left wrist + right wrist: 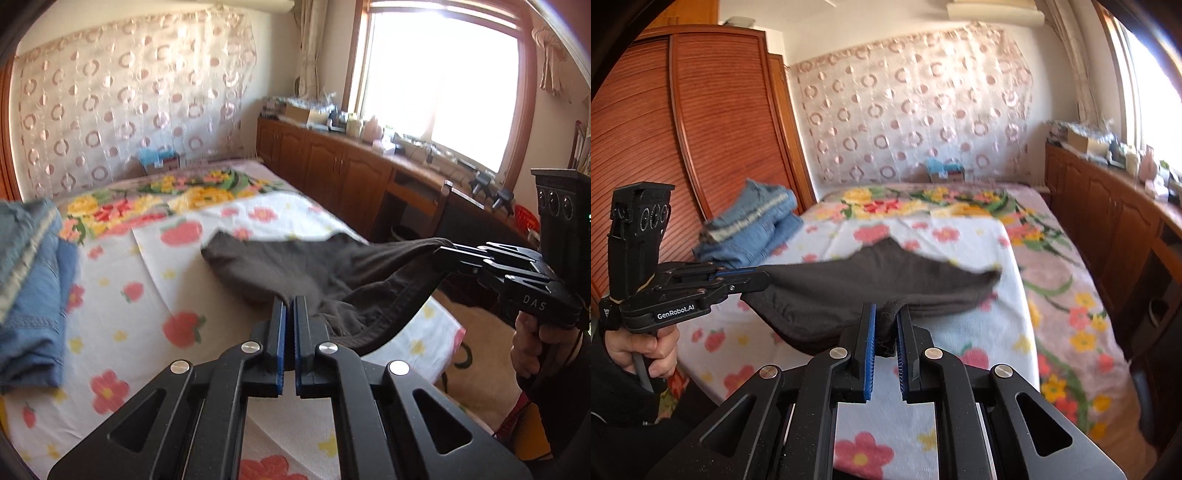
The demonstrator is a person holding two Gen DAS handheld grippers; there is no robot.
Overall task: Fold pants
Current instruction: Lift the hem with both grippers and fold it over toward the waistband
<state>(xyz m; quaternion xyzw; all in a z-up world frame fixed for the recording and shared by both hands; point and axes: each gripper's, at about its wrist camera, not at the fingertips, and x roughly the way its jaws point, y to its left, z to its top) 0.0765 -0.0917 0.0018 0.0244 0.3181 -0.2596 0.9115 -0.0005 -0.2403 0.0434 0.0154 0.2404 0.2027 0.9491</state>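
Both the left gripper (290,301) and right gripper (886,308), level, clamp the dark pants (871,280), stretched above the bed (960,332).

Two hand-held grippers: the left hand-held gripper (290,301) and the right hand-held gripper (886,308), each clamped on the same garment. One pair of dark grey pants (332,273), hanging over the bed (122,325). One stack of folded blue denim (753,229) on the bed, toward the wardrobe side from the pants; the number of pieces in it cannot be told. One floral sheet (923,236) beneath the pants. One bed. One bright window (443,85) beyond the bed.
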